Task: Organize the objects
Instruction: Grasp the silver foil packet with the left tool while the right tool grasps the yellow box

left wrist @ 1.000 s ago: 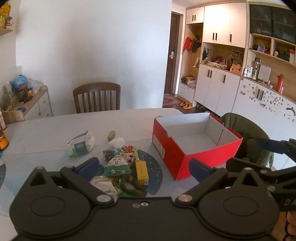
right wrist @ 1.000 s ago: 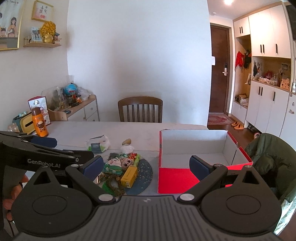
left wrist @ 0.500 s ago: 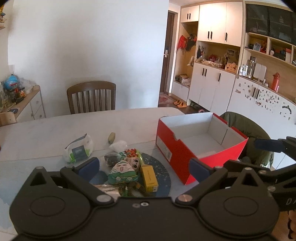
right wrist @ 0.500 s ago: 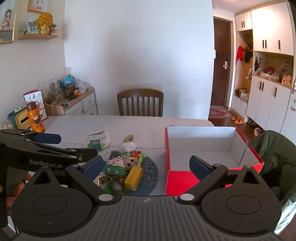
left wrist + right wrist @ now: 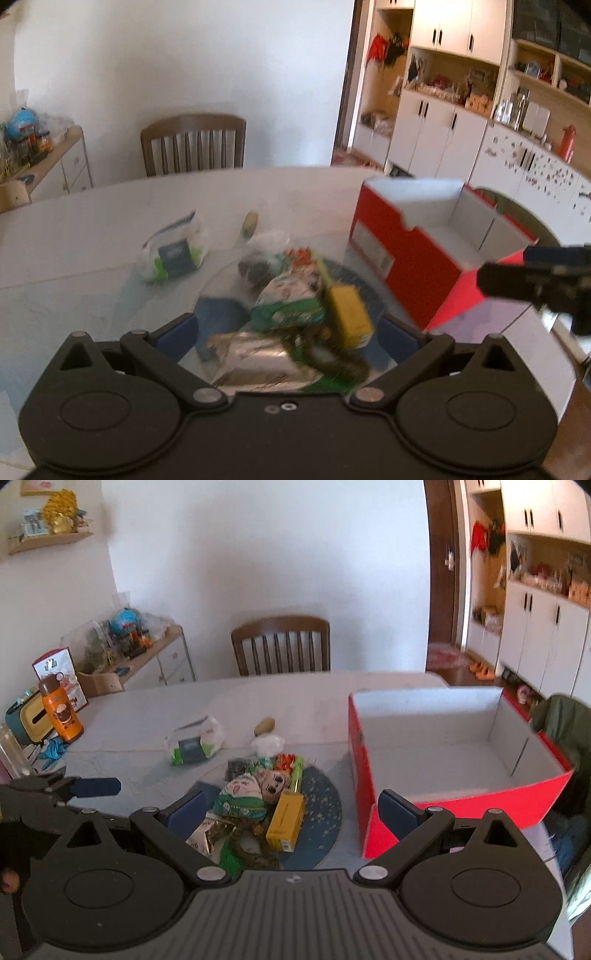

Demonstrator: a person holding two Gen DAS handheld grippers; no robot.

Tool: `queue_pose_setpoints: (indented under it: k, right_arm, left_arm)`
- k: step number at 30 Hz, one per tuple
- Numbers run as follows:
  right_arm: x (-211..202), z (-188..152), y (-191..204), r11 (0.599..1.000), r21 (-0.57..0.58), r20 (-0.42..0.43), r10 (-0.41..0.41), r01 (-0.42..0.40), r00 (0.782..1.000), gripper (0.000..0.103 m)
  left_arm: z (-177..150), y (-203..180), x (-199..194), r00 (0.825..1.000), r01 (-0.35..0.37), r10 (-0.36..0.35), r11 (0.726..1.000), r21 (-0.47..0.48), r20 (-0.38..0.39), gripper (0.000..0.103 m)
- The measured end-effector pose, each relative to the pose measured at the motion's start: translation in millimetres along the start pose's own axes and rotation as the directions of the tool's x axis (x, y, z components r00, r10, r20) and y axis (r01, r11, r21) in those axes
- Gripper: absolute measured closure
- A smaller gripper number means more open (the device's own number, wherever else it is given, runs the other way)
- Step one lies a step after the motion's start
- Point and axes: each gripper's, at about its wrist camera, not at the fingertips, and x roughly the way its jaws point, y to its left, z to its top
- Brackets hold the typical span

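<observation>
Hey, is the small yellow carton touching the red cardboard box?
Apart. The right wrist view shows the yellow carton lying on the dark round mat, with a strip of mat and table showing between it and the red box.

— Any lettering we can read here? We're checking the red box (image 5: 373, 823) first.

— There's a pale label on its end wall in the left wrist view, but we get only blur, no words.

— The yellow carton (image 5: 285, 821)?

— Printing along its lower edge, too small for us.

— And the clear pouch (image 5: 195, 743) with the dark card inside?

— A pale smudge of print, nothing legible. Same for the orange bottle (image 5: 61, 713): a picture, no text we can make out.
</observation>
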Motion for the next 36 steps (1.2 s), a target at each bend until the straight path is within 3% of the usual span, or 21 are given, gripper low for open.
queue_pose_setpoints:
  k: [4,9,14,18,24,28,36]
  right_arm:
    - [30,-1,6,0.999,0.003,-0.058,-0.034,0.034,0.998,0.004]
    - [61,-2,16,1.000,0.008,-0.104,-0.020,0.021,0.994,0.004]
    - [96,1,19,0.999,0.034,-0.165,-0.021,0.027,0.986,0.012]
    - [123,-2,19,0.998,0.041,-0.215,-0.046,0.056,0.976,0.020]
    - [151,-8,16,0.994,0.044,-0.271,-0.085,0.101,0.959,0.042]
    - [162,-10,15,0.994,0.038,-0.293,-0.091,0.106,0.952,0.055]
    - [174,-10,15,0.995,0.038,-0.318,-0.077,0.094,0.945,0.072]
  left_arm:
    - [-9,12,24,0.999,-0.006,0.006,1.000,0.000,-0.047,0.001]
    - [-12,26,51,0.994,-0.024,0.022,1.000,-0.020,-0.106,0.001]
    - [-13,35,69,0.988,0.000,-0.013,0.997,-0.079,-0.155,0.002]
    - [-14,37,81,0.983,0.008,-0.026,0.995,-0.101,-0.182,0.003]
    - [-17,42,91,0.975,0.022,-0.050,0.992,-0.128,-0.216,0.013]
    - [-16,45,93,0.973,0.033,-0.065,0.989,-0.145,-0.221,0.021]
    - [-14,46,94,0.968,0.065,-0.102,0.984,-0.163,-0.229,0.033]
